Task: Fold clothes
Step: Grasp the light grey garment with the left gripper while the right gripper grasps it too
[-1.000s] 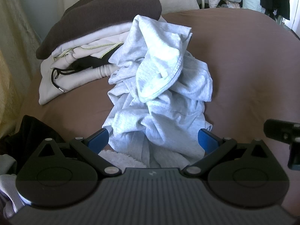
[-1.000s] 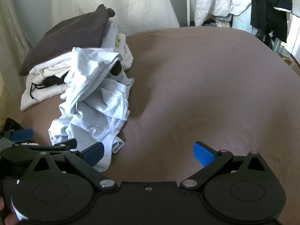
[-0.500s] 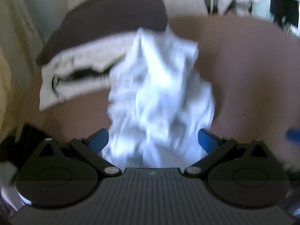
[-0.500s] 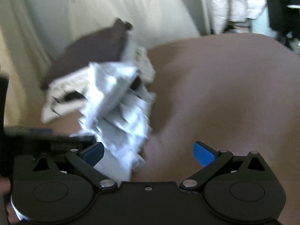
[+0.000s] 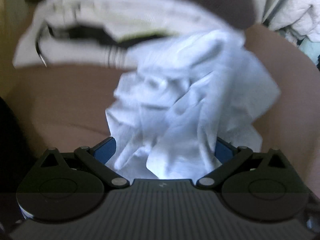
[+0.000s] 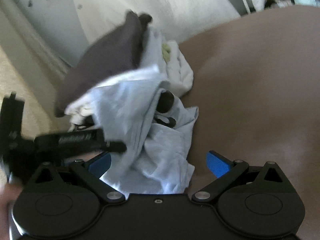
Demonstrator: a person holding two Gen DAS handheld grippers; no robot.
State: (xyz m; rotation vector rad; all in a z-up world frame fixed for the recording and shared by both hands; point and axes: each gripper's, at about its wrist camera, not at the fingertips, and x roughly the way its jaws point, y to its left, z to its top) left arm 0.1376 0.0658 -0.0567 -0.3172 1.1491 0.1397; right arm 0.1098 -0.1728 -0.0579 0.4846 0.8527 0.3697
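A crumpled pale grey garment [image 5: 180, 100] lies bunched on the brown bedspread [image 5: 60, 104]. The left wrist view is blurred. My left gripper [image 5: 164, 151] is open, and the near end of the garment fills the space between its blue pads without being pinched. In the right wrist view the same garment [image 6: 152, 144] runs in between the spread pads of my right gripper [image 6: 159, 164], which is open too. There the left gripper's black body [image 6: 80, 140] pushes into the garment from the left.
A stack of folded clothes [image 6: 108, 60], dark brown on top and cream beneath [image 5: 120, 20], sits just behind the garment. A white pillow [image 6: 160, 6] leans on the wall. Bare bedspread [image 6: 260, 80] stretches to the right. Hanging clothes [image 5: 296, 10] are at far right.
Both grippers have moved forward and down onto the grey garment, which now reaches in between each pair of pads. The pads stay as wide apart as before.
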